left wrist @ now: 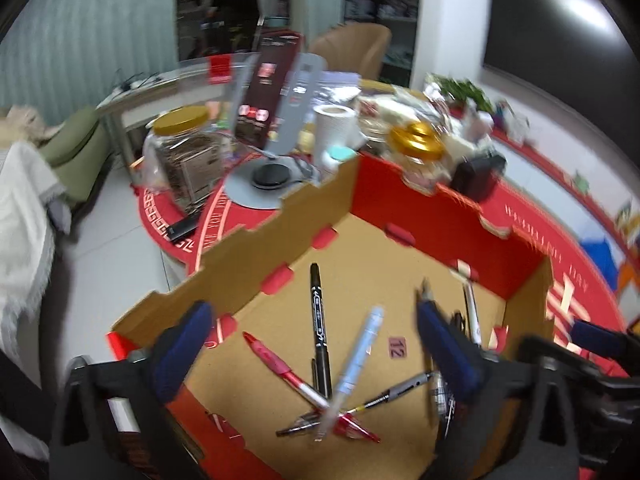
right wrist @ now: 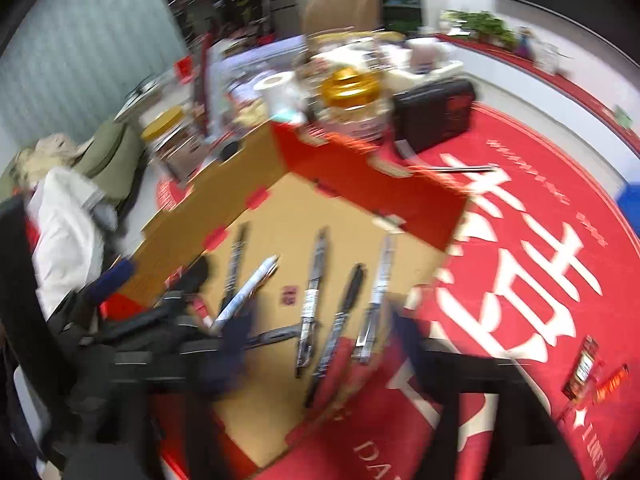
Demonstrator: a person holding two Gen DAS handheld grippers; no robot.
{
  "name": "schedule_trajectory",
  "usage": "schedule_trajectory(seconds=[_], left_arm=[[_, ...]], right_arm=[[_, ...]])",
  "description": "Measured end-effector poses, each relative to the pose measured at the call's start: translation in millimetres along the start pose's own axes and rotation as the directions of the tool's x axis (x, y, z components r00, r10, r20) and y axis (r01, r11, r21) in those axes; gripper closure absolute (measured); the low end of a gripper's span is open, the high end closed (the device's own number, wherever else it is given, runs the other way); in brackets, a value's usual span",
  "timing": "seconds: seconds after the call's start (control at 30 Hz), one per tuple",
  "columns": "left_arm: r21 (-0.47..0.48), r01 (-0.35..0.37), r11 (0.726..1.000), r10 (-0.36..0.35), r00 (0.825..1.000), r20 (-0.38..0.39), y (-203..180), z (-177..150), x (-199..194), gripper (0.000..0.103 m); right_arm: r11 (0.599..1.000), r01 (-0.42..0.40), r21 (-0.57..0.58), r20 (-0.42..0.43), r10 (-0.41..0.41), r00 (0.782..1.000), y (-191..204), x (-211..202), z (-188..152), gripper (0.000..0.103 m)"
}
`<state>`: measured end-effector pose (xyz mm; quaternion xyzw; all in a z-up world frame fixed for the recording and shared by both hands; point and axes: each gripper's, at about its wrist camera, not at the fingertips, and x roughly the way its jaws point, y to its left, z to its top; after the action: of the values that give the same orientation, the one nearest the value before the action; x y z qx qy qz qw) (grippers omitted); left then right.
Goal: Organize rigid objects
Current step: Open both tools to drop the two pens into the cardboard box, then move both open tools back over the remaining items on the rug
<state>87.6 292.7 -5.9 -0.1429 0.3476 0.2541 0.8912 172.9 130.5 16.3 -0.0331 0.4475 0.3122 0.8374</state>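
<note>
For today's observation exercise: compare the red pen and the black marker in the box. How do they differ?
The red pen is red with a clear front part; the black marker is black with white print. The red pen lies slanted; the black marker points almost straight at the far wall. Both lie flat on the box floor, crossing near their lower ends.

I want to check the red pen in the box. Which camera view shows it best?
The left wrist view: the red pen lies sharp and nearly whole on the cardboard box floor. In the right wrist view it seems hidden behind the left hand-held gripper.
</note>
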Motion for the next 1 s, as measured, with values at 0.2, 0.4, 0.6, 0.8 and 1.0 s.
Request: schedule_trajectory(seconds=[0.2, 0.4, 0.6, 0.8, 1.0], left_arm=[[0.008, 0.014, 1.000, -0.014, 0.998, 0.060, -4.2, -7.6, -28.7, 0.000], [0.093, 0.121, 0.988, -0.125, 0.992, 0.030, -45.6, -30.7, -61.7, 0.000], [0.234, 0.231, 0.945, -0.228, 0.973, -0.038, -109.2, -73.2, -89.7, 0.000], [0.395, 0.309, 0.865, -0.267, 0.950, -0.158, -180.4, -125.2, -91.0, 0.000], [0.514, 0.343, 0.786, -0.264, 0.939, -0.221, -239.8, -157.0, -84.1, 0.000]], right_arm=[[0.997, -0.031, 0.076, -0.010, 0.032, 0.999, -31.2, -27.8, -17.1, 0.000], [0.976, 0.025, 0.216, -0.022, -0.021, 1.000, -89.1, -64.7, -69.2, 0.000], [0.865, 0.127, 0.485, -0.051, -0.116, 0.992, -185.6, -111.9, -150.6, 0.000], [0.739, 0.190, 0.646, -0.106, -0.160, 0.981, -249.3, -139.4, -218.6, 0.000], [0.728, 0.233, 0.645, -0.126, -0.199, 0.972, -263.7, -152.4, -251.3, 0.000]])
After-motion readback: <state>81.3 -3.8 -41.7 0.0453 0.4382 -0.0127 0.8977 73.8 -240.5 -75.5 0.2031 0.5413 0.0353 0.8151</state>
